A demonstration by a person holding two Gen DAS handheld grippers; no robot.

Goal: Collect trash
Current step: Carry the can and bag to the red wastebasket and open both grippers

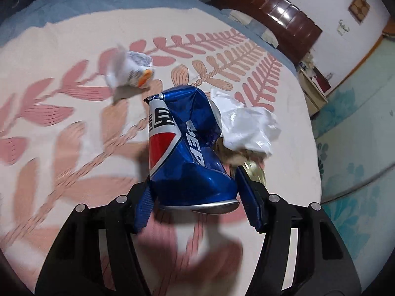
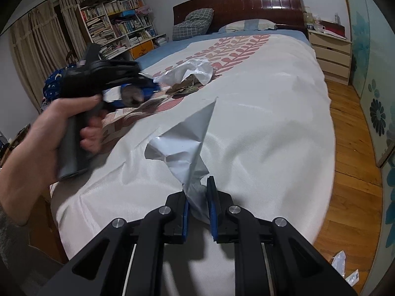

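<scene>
My left gripper [image 1: 195,197] is shut on a crushed blue Pepsi can [image 1: 185,148] and holds it above the bed cover. In the right wrist view the same gripper and can [image 2: 133,93] show at the left, blurred, in a hand. My right gripper [image 2: 198,197] is shut on a white plastic bag [image 2: 182,145] that stands up in a peak over the white cover. A crumpled white wrapper [image 1: 249,128] lies past the can with brownish scraps under it. A small white and orange packet [image 1: 130,69] lies further left, blurred.
The bed cover [image 2: 259,98] is white with a pink leaf print. A dark wooden headboard [image 2: 237,2] and pillows are at the far end. A nightstand [image 2: 330,51] stands to the right on a wooden floor [image 2: 353,172]. A plastic scrap [image 2: 340,261] lies on the floor.
</scene>
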